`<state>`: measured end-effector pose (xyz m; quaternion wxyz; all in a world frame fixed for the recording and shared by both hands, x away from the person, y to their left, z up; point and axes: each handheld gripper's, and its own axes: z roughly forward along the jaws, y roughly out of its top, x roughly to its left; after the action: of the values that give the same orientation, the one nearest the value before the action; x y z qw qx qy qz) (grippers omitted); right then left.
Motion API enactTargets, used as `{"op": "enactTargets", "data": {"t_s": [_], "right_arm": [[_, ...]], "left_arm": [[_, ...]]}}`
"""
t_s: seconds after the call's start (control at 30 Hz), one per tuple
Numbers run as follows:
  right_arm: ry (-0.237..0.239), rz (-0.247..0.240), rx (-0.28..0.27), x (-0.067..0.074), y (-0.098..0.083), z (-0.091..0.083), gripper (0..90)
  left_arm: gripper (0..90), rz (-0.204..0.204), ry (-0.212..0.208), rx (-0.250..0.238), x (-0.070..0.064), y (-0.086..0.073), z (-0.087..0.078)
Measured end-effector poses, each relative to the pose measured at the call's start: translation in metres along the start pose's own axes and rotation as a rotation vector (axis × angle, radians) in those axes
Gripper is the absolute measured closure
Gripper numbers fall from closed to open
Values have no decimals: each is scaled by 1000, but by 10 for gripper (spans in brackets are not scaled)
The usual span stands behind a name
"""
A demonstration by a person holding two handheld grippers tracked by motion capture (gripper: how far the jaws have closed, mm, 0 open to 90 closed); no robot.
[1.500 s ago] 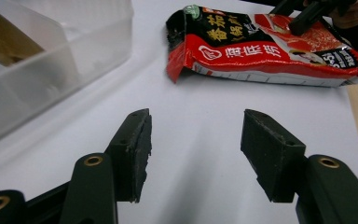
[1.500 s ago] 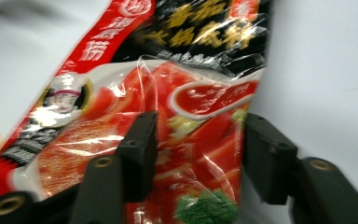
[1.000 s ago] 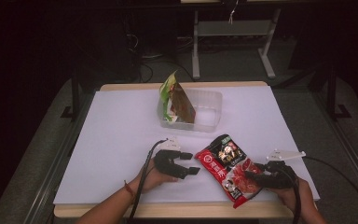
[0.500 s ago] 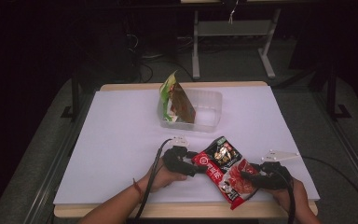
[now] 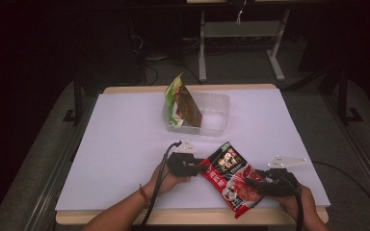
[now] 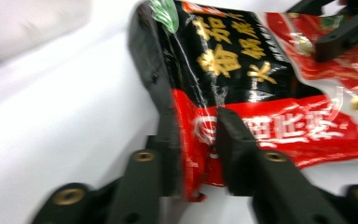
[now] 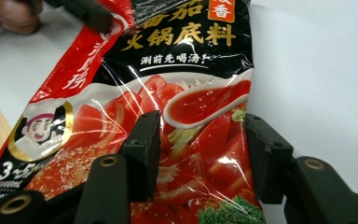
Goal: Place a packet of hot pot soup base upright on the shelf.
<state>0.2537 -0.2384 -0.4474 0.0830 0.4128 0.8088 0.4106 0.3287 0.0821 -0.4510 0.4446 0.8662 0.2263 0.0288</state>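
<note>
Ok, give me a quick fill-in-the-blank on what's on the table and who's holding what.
1. Both grippers hold the same red and black ____.
2. The left gripper grips the packet at the end printed mostly ____.
3. The clear tub on the white table has a ____ packet leaning in it.
4. The right gripper grips the end nearer the table's ____ edge.

Missing words: packet; black; green; front

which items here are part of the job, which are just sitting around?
In the job:
- red pouch
- left gripper, jaws just closed onto the pouch's edge
- right gripper, gripping its other end

Lying about:
- clear tub
- green packet leaning in the tub
- table
</note>
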Motion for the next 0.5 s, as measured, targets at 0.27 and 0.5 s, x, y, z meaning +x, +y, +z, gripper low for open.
{"op": "enactTargets", "data": {"t_s": [0.27,0.5], "right_arm": [[60,-32,41,6,2,1,487],[66,-112,34,7,5,-8,602]], "left_arm": [[822,76,59,-9,4,1,-5],[846,68,68,-30,16,1,-11]]}}
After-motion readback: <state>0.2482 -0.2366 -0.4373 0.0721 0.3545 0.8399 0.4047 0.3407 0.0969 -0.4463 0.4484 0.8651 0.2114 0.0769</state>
